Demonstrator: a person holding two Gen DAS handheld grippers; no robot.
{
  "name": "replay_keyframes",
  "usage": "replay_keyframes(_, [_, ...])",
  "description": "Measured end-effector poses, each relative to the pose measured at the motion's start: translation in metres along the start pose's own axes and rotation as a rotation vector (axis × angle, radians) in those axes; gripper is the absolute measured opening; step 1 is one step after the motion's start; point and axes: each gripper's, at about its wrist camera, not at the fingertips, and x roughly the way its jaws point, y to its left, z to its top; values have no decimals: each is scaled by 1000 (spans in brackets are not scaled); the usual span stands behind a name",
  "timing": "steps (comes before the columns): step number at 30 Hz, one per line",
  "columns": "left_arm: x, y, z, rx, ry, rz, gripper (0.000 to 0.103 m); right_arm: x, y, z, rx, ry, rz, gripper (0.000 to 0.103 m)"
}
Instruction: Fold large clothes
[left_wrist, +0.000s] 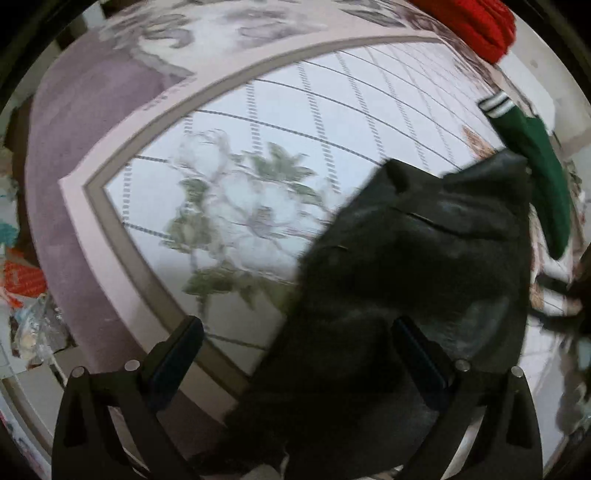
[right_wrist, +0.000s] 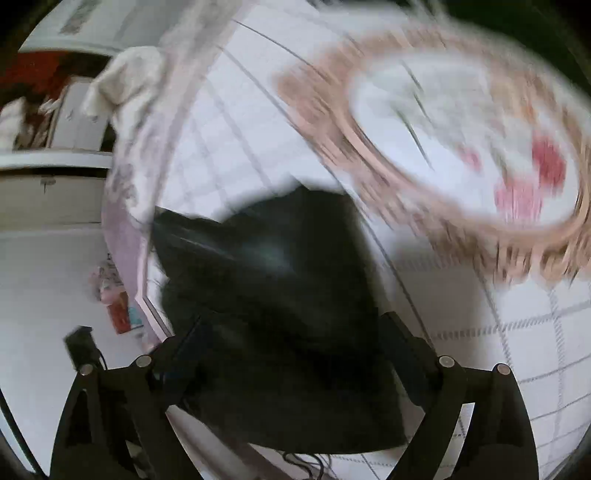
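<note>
Below, one black garment (left_wrist: 406, 277), two spread claws.

No text, label, brand or number can be read in either view; the dark marks on the bedspread's (left_wrist: 122, 122) border are too blurred

Bedspread (left_wrist: 258, 122) lies bare from 9 to 12 o'clock of the black garment (left_wrist: 417, 266); a green garment (left_wrist: 543, 184) obstructs at 2 o'clock.

Each hand-held gripper (left_wrist: 295, 336) (right_wrist: 295, 328) has matte black angular fingers with round silver screws at the pivots.
</note>
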Motion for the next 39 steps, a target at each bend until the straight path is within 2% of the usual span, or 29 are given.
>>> replay_keyframes(1, [1,2,1,2,-3,6,103,14,-9,1,7,37,29,94])
replay_keyframes(2, [1,4,4,-2,-10,14,103,29,-18,1,6,69,96,94])
replay_keyframes(3, [1,4,4,-5,-19,17,103,34,-20,-1,-2,61,128,94])
replay_keyframes(5, [-3,3,8,5,-39,22,103,33,-18,-4,-16,19,128,94])
replay_keyframes(6, [-6,2,9,19,-53,29,103,29,-17,-8,-9,-19,113,87])
replay_keyframes(7, [-11,-1,8,39,-70,33,103,24,-21,-13,11,-48,109,76])
replay_keyframes(10, [-17,0,2,60,-70,48,103,11,-34,-39,129,-96,142,61])
replay_keyframes(15, [-34,3,-39,8,-27,34,103,-2,-68,-105,324,-116,156,58])
replay_keyframes(17, [-36,2,-57,-16,-5,39,103,-1,-82,-124,380,-96,167,60])
replay_keyframes(19, [-33,7,-72,-57,15,25,103,5,-86,-130,375,-85,157,70])
replay_keyframes(22, [-18,14,-87,-137,52,-30,103,6,-90,-132,357,-89,179,75])
replay_keyframes(23, [-13,16,-88,-177,51,-64,103,6,-92,-131,344,-90,206,76])
replay_keyframes(25, [0,19,-84,-258,28,-179,103,9,-92,-126,308,-93,218,81])
replay_keyframes(27, [17,15,-76,-285,33,-272,103,18,-92,-118,264,-88,237,84])
replay_keyframes(29, [28,9,-66,-285,11,-307,103,25,-96,-113,254,-82,296,88])
replay_keyframes(31, [29,-1,-54,-262,-56,-328,103,35,-98,-108,244,-76,367,93])
replay_keyframes(34, [26,-15,-42,-245,-98,-364,89,45,-94,-101,229,-77,408,103])
replay_keyframes(36, [27,-22,-38,-236,-118,-350,83,47,-91,-97,221,-79,413,103])
replay_keyframes(38, [25,-23,-31,-240,-156,-341,72,46,-89,-97,219,-94,419,103])
replay_keyframes(39, [25,-21,-29,-251,-161,-340,68,45,-89,-98,223,-110,411,97])
